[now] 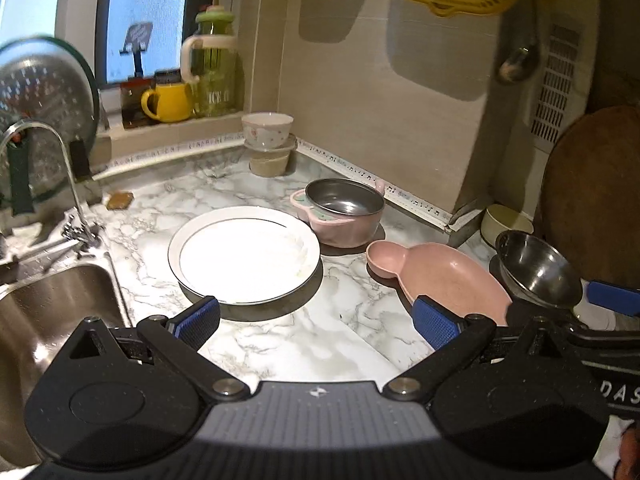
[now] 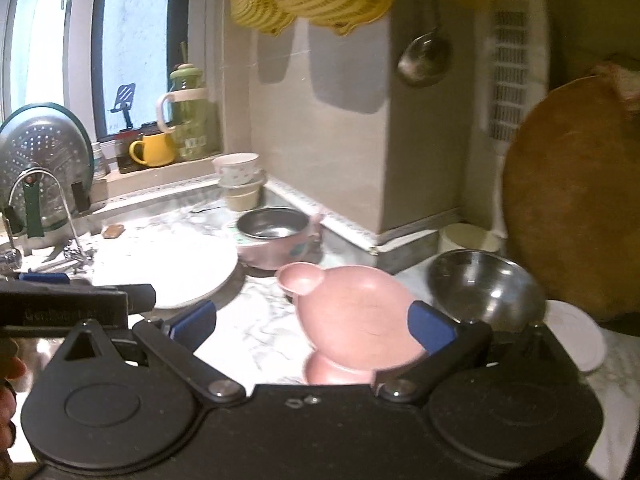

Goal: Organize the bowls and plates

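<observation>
Both grippers hover wide and empty over the marble desk [image 1: 280, 344]: left gripper [image 1: 316, 320] near the round white plate [image 1: 244, 254], right gripper [image 2: 312, 326] over the pink bear-shaped dish [image 2: 356, 312]. Farther off, a steel bowl [image 1: 344, 196] sits inside a pink handled bowl [image 1: 344, 230]; a shiny steel bowl [image 2: 484, 286] stands right.

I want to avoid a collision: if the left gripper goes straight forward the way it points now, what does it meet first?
Probably the white plate. The left gripper is open above bare marble countertop, and the plate's near rim lies just ahead, slightly left of centre. Height is unclear.
</observation>
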`<state>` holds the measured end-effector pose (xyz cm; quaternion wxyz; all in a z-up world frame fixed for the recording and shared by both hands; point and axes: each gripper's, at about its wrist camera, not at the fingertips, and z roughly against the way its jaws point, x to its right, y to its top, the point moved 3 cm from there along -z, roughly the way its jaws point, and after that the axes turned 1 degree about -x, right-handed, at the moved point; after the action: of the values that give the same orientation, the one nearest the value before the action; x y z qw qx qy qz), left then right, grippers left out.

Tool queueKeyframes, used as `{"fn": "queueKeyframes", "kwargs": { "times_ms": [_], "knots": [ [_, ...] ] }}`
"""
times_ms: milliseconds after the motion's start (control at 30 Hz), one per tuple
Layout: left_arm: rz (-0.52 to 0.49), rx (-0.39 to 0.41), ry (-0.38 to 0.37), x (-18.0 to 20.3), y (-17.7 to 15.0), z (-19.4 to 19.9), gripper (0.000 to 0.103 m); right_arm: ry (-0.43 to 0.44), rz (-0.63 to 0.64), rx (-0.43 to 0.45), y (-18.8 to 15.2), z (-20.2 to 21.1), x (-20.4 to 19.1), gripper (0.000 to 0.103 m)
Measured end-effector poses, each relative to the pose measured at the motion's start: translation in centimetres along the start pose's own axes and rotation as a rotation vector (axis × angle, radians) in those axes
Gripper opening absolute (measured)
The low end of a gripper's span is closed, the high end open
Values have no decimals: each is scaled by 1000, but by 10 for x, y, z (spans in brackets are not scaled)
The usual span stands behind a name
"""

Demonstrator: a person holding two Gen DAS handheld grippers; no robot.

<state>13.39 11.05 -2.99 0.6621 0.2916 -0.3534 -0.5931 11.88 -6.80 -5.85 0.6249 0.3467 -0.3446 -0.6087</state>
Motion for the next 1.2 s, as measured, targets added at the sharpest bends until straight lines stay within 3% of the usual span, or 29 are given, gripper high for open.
{"fn": "queueKeyframes", "kwargs": {
  "times_ms": [200, 400, 767, 1000, 1067, 1200],
  "knots": [
    [72, -33, 10, -44, 20, -30, 103, 26, 11, -37, 22, -44, -19, 100],
    [46, -65, 74, -81, 39, -66, 103, 60, 70, -74, 34, -87, -45, 99],
    [46, -207, 144, -150, 67, -148, 102, 125, 52, -254, 42, -181, -72, 89],
    [14, -235, 176, -171, 84, -184, 102, 155, -21, -351, 43, -226, -73, 83],
    [39, -265, 163, -179, 87, -196, 90, 150, -48, -380, 43, -237, -71, 78],
    [73, -312, 145, -188, 86, -213, 80, 145, -103, -433, 39, -253, -66, 71]
  ]
}}
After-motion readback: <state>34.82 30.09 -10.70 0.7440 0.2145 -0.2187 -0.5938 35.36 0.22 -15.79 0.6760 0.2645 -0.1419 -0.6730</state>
